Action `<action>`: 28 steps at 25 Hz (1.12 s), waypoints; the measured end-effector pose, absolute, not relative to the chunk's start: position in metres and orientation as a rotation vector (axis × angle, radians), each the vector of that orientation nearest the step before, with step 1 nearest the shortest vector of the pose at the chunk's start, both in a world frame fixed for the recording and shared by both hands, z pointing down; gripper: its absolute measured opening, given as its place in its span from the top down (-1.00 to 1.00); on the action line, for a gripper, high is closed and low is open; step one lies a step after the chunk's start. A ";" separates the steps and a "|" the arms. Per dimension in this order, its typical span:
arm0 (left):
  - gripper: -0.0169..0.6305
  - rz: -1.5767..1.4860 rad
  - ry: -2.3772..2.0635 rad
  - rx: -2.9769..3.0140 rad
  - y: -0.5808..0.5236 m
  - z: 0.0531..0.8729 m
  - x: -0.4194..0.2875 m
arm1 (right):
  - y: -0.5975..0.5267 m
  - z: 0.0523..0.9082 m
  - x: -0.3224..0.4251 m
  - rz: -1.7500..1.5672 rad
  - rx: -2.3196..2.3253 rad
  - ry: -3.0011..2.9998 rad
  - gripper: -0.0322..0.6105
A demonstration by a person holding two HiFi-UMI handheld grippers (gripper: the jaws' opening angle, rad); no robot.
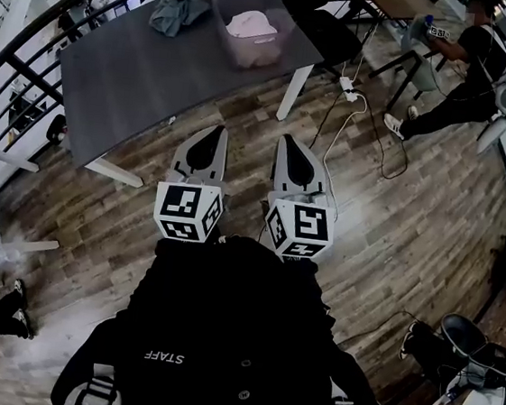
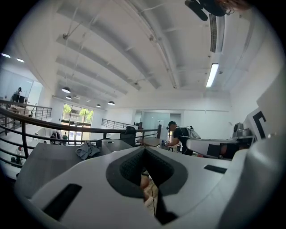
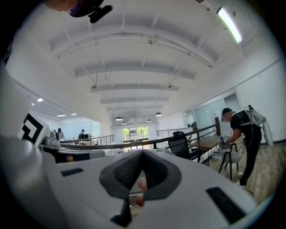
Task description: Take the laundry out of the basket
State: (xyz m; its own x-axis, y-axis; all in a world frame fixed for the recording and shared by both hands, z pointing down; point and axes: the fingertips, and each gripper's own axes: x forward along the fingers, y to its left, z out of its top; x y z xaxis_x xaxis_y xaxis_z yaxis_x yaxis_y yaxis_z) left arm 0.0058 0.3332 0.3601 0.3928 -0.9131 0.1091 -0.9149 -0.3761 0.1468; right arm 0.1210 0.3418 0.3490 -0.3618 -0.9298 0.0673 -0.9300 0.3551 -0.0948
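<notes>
While I keep the left tool (image 1: 215, 133) and right tool (image 1: 286, 142) clenched on nothing, short of the dark grey rectangular table (image 1: 149, 76), the pale pink folded laundry (image 1: 252, 24) lies in the translucent plastic basket (image 1: 251, 56) at the table's far end, with a crumpled grey-blue garment (image 1: 177, 9) just beside it. I judge the cloth soft, light and floppy, best pinched at a raised fold on top. A black metal railing (image 1: 26, 44) runs beyond the table and wood-plank floor (image 1: 415, 216) lies beneath it, in a bright, white-ceilinged hall.
</notes>
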 end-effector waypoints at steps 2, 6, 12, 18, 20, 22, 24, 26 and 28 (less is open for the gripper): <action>0.96 0.019 -1.638 2.464 0.325 0.363 0.008 | 0.333 0.353 0.121 0.197 1.770 -2.587 0.86; 0.96 0.042 -1.637 2.437 0.305 0.378 0.006 | 0.319 0.365 0.117 0.225 1.749 -2.570 0.86; 0.96 0.030 -1.627 2.429 0.247 0.387 0.002 | 0.270 0.376 0.118 0.227 1.759 -2.545 0.86; 0.96 0.015 -1.636 2.434 0.163 0.379 -0.009 | 0.182 0.368 0.109 0.216 1.760 -2.549 0.86; 0.96 0.018 -1.639 2.433 0.130 0.377 -0.015 | 0.147 0.366 0.104 0.221 1.761 -2.551 0.86; 0.96 0.028 -1.640 2.431 0.096 0.378 -0.022 | 0.113 0.366 0.098 0.234 1.768 -2.548 0.86; 0.96 0.041 -1.634 2.426 0.064 0.378 -0.030 | 0.079 0.368 0.092 0.257 1.772 -2.540 0.86; 0.96 0.052 -1.627 2.420 0.031 0.380 -0.037 | 0.044 0.371 0.085 0.275 1.772 -2.528 0.86; 0.96 0.059 -1.618 2.411 -0.002 0.383 -0.044 | 0.010 0.374 0.077 0.293 1.770 -2.515 0.86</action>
State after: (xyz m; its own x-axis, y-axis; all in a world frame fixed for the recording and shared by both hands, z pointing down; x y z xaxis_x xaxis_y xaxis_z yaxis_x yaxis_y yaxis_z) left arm -0.0436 -0.0024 0.3832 0.3868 -0.9074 0.1645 -0.9170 -0.3596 0.1726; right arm 0.0770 0.0098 0.3745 -0.3426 -0.9273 0.1509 -0.9371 0.3260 -0.1244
